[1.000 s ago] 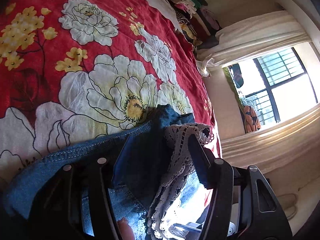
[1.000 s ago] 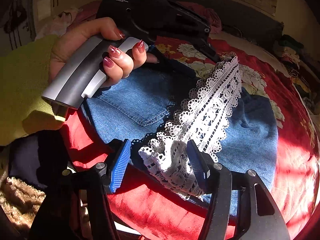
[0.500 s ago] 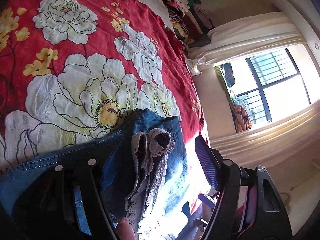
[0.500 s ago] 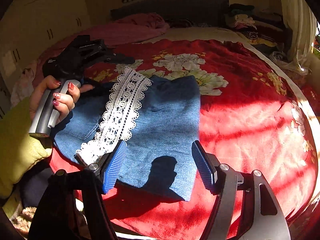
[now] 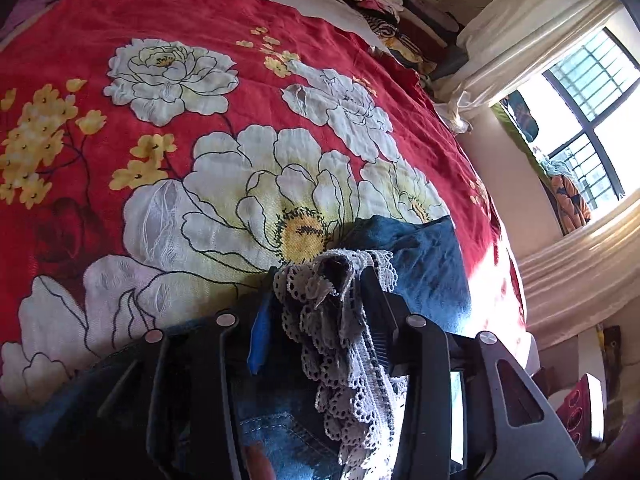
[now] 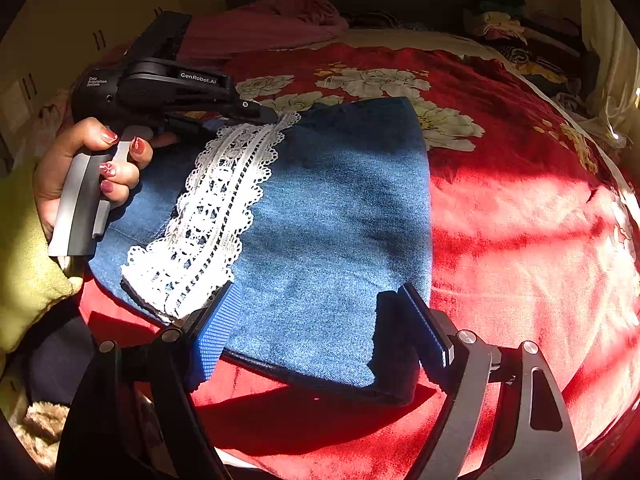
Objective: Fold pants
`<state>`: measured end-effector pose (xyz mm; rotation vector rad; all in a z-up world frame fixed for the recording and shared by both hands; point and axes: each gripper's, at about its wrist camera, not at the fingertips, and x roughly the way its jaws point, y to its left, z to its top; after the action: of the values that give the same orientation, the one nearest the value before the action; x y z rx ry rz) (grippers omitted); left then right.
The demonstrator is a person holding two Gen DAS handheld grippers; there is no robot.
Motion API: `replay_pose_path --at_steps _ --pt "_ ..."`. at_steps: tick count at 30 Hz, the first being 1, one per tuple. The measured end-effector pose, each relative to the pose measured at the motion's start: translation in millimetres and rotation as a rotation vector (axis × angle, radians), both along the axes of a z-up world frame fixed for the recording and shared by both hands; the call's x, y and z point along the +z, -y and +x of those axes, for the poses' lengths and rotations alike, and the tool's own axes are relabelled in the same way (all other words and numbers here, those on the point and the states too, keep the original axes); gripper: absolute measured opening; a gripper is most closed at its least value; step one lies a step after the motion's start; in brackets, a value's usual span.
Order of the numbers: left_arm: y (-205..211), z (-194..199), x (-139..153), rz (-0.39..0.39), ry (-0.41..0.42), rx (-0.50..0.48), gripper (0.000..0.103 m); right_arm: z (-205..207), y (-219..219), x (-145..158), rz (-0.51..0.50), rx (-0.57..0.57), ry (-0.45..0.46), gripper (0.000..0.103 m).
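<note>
Folded blue denim pants (image 6: 332, 216) with a white lace trim (image 6: 212, 216) lie on the red floral bedspread (image 6: 520, 208). In the left wrist view my left gripper (image 5: 320, 300) is shut on the bunched far end of the lace trim (image 5: 336, 320), with denim (image 5: 424, 264) beyond it. In the right wrist view the left gripper (image 6: 268, 114) pinches the far end of the lace. My right gripper (image 6: 316, 320) is open and empty, just above the near edge of the pants, its left pad next to the near lace end.
The red floral bedspread (image 5: 200, 120) stretches beyond the pants. A pile of clothes (image 5: 400, 12) sits at the far bed corner, also in the right wrist view (image 6: 520, 40). A window with curtain (image 5: 580, 100) is at right. Pink bedding (image 6: 272, 24) lies at the head.
My left gripper was open half a second ago and has closed again on the lace end. My right gripper let go of the near lace end and has stayed open.
</note>
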<state>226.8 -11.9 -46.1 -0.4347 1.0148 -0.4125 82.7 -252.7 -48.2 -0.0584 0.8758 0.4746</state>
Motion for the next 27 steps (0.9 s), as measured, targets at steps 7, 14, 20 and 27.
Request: replay_pose_path --at_steps 7,14,20,27 --pt "-13 -51 39 0.080 0.099 0.064 0.050 -15 25 22 0.047 -0.042 0.035 0.079" --pt "-10 -113 46 0.135 0.085 0.072 0.049 -23 45 33 0.043 -0.094 0.061 0.079" --pt "5 -147 12 0.012 -0.074 0.019 0.039 -26 49 31 0.065 -0.104 0.048 0.079" --pt "30 -147 -9 -0.005 -0.111 0.061 0.042 -25 36 24 0.073 -0.068 0.042 0.079"
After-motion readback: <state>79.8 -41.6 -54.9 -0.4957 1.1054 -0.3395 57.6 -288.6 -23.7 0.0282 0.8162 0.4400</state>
